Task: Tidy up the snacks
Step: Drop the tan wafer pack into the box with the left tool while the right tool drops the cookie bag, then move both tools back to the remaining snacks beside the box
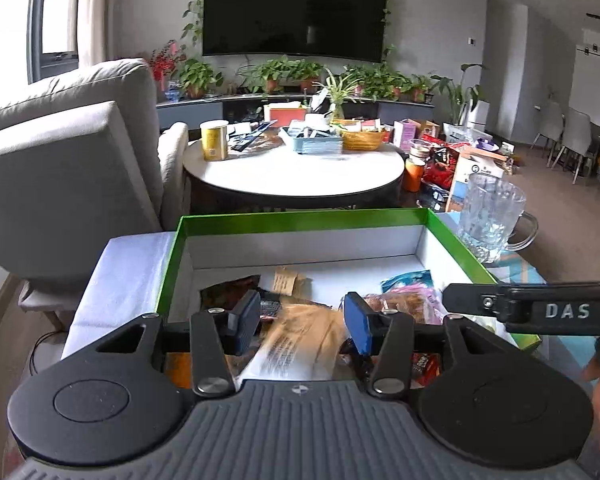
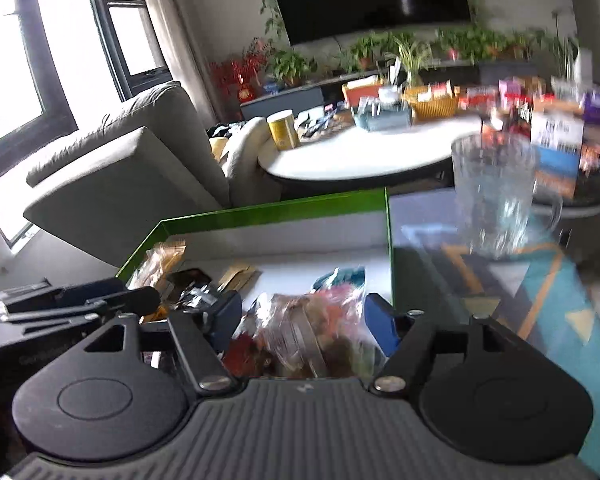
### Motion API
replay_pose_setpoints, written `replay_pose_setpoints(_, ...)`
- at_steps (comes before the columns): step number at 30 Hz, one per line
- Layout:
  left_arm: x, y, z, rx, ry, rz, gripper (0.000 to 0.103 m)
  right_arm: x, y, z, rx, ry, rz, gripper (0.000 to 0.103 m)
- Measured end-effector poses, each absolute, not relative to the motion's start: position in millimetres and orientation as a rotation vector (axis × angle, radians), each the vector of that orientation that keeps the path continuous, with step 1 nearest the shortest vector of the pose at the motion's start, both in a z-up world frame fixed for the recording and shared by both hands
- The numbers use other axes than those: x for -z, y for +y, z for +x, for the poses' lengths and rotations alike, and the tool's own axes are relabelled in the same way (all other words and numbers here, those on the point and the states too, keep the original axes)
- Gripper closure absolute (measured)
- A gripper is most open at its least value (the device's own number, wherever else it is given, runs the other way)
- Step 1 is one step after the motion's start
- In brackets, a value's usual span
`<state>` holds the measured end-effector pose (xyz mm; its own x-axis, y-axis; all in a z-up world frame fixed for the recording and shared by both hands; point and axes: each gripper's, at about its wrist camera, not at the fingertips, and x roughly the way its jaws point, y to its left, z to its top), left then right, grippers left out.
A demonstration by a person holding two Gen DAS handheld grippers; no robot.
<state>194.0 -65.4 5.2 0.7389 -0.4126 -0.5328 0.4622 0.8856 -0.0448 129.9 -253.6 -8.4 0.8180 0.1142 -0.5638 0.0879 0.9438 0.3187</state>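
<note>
A green-edged box (image 1: 300, 219) with a white inside holds several snack packets. My left gripper (image 1: 302, 318) is open over its near edge, jaws wide, with a blurred tan and white packet (image 1: 296, 344) between and below them; contact cannot be told. A pink packet (image 1: 404, 300) and a teal packet (image 1: 408, 280) lie at the box's right. The right gripper's finger (image 1: 540, 308) reaches in from the right. In the right wrist view my right gripper (image 2: 302, 320) is open above a clear bag of mixed snacks (image 2: 304, 332) in the box (image 2: 276, 210).
A glass mug (image 1: 492, 216) stands right of the box on a patterned tabletop (image 2: 540, 288). A grey armchair (image 1: 60, 160) is at the left. A round white table (image 1: 296, 168) with a yellow can, baskets and packets stands behind.
</note>
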Motion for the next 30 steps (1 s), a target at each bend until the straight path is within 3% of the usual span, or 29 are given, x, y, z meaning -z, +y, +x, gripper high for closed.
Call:
replay_pose_setpoints(12, -10, -59, 167, 0.516, 0.564, 0.099, 0.057, -4, -253, 111, -0.02, 0.602, 0.322, 0.031)
replay_pose_setpoints(30, 12, -47, 86, 0.638, 0.687, 0.111, 0.045, 4, -258, 61, -0.043, 0.645, 0.276, 0.03)
